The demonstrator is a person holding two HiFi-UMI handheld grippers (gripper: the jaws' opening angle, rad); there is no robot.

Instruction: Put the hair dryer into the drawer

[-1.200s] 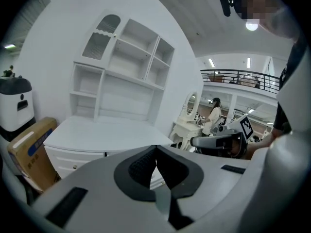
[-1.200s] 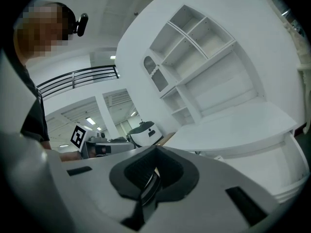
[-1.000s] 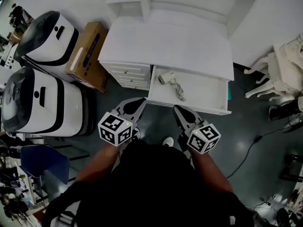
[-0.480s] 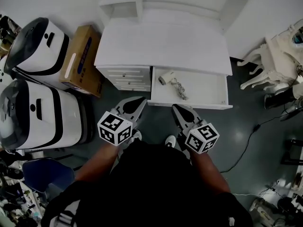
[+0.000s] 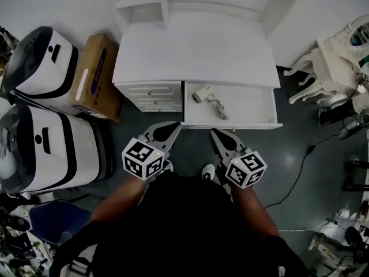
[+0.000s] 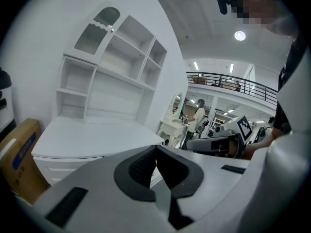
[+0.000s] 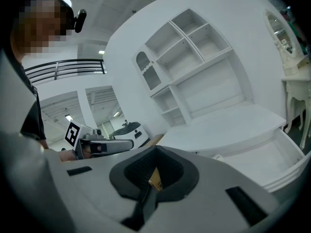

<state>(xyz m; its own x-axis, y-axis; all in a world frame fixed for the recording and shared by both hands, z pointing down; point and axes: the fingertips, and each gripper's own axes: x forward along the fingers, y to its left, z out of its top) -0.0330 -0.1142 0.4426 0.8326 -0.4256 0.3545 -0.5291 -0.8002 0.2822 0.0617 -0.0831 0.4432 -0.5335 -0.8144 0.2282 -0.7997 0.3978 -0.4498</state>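
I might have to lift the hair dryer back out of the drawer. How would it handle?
The hair dryer looks a small, rigid plastic body, so probably light and stiff. Its cord lies in a loose tangle beside it, so it would likely trail floppily and could snag the drawer front.

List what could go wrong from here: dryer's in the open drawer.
1. The dryer has its cord loose near the drawer front; closing the drawer could pinch it.
2. The left gripper and right gripper, both shut and empty, sit close to that front; an off-centre push might skew the drawer.
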